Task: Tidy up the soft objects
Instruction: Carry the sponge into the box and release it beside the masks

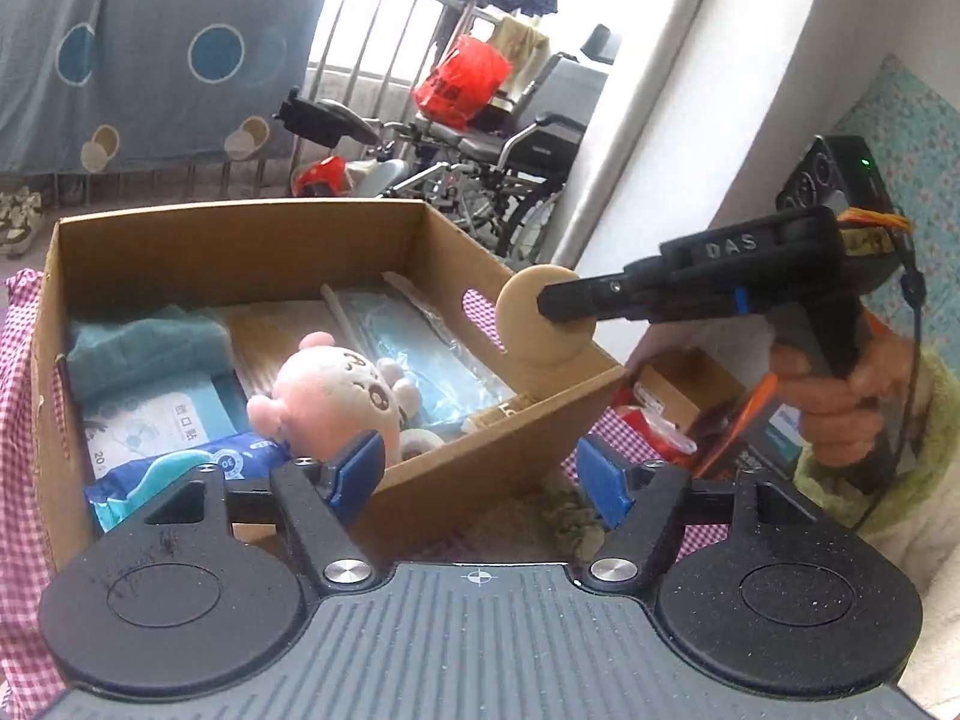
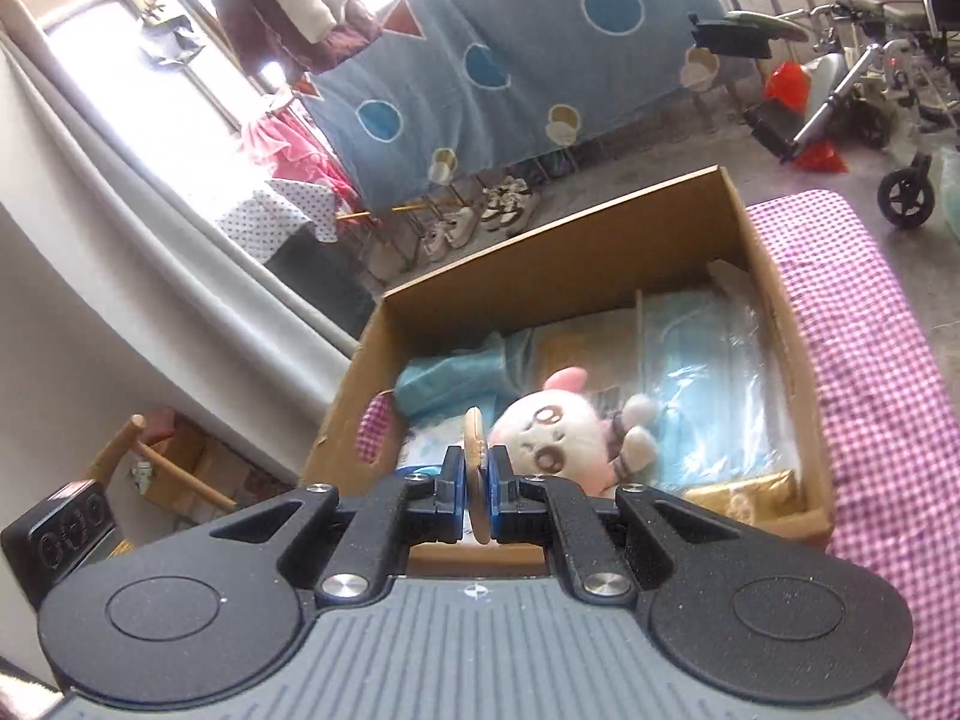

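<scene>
The right gripper (image 2: pixel 478 501) is clamped tight on a thin beige round pad (image 1: pixel 543 315), held on edge over the right wall of the open cardboard box (image 1: pixel 240 240), so the step in hand looks like carrying this soft piece in to join the rest. The left gripper (image 1: pixel 480 471) hangs at the near right corner of the box with its jaws well apart and nothing between them. Inside lie a pink plush toy (image 1: pixel 336 393) near the middle, a folded teal cloth (image 1: pixel 144 342) at the far left, clear packets of blue material (image 1: pixel 414 348) to the right, and printed packs (image 1: pixel 150 426) at the near left, possibly wipes, though the labels are unclear. Next, the pad needs moving over a bare patch of the floor, then the jaws parting to drop it.
</scene>
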